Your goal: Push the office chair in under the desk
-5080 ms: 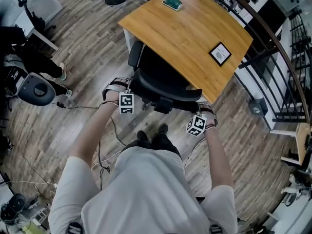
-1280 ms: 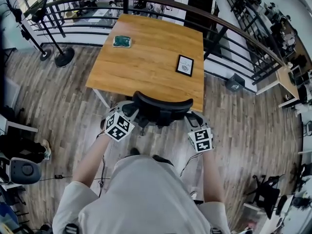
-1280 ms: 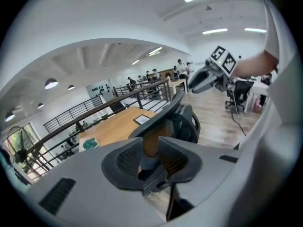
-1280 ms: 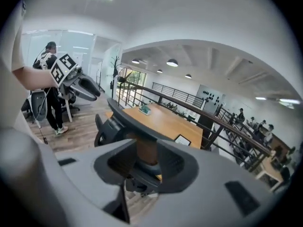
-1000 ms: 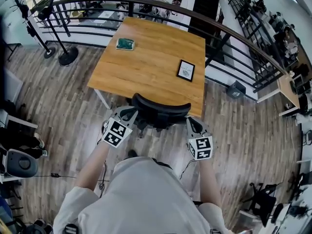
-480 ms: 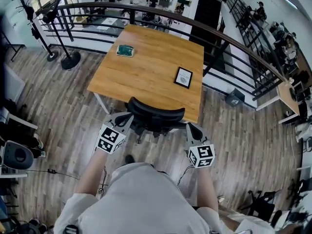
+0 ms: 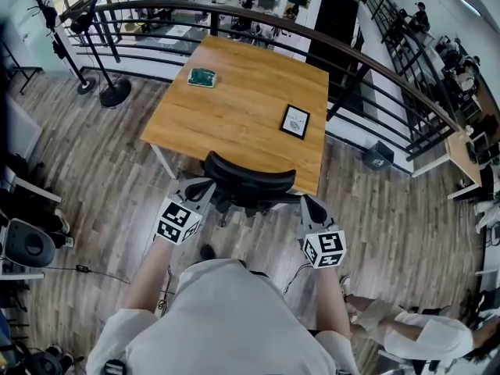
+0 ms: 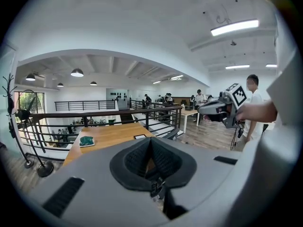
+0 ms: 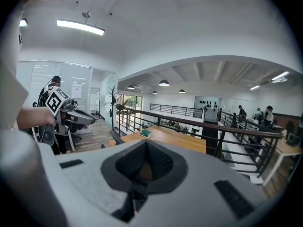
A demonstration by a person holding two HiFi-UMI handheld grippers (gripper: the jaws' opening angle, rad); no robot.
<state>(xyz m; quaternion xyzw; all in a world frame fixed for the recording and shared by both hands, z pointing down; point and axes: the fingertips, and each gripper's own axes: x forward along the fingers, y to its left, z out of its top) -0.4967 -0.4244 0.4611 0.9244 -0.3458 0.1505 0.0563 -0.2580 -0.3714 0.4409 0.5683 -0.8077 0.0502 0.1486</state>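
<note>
Chair [image 7: 248, 180]: directly ahead of you, backrest crosswise, seat under the table [image 7: 234, 108]. Your left tool [image 7: 201, 187] and right tool [image 7: 308, 203]: closed, empty, flanking the backrest, equally near.

Head view: high above, facing steeply down on the desk [image 7: 234, 116]; left gripper view, right gripper view: low, close behind own jaws, facing level across that desk toward the railing [image 8: 113, 113].
</note>
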